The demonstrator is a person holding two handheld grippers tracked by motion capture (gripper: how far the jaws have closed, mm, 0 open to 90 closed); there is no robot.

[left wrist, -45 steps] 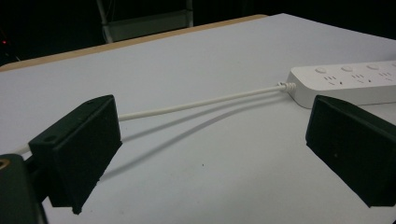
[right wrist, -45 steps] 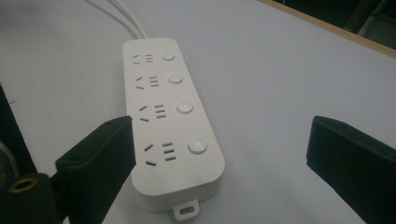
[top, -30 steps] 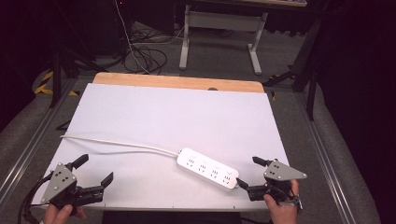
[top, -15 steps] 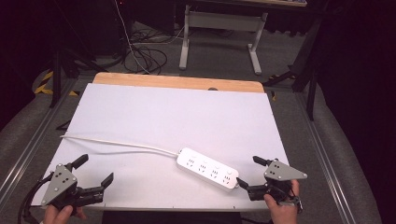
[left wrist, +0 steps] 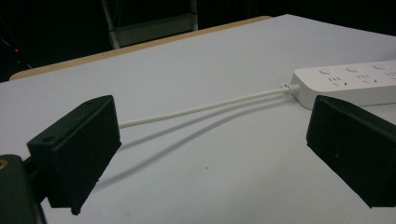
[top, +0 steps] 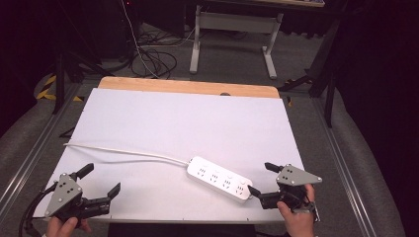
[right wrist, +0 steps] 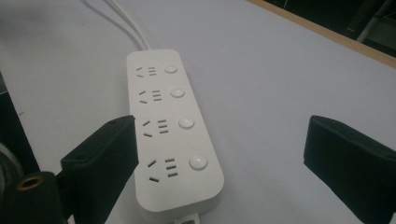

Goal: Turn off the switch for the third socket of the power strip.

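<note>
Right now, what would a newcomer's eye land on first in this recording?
The white power strip, lying slantwise near the front of the white table, its cord trailing off to the left edge. Then the two open grippers at the front corners: the right gripper close to the strip's end, the left gripper apart from it.

A white power strip (right wrist: 170, 135) lies on the pale worktop (right wrist: 280, 84), running from the upper left of the frame to the bottom centre, with four sockets and four round buttons. Its cord (right wrist: 133, 28) leaves toward the top left. The hand-held gripper (right wrist: 233, 172) stands wide open, its left jaw overlapping the strip's near end.
</note>
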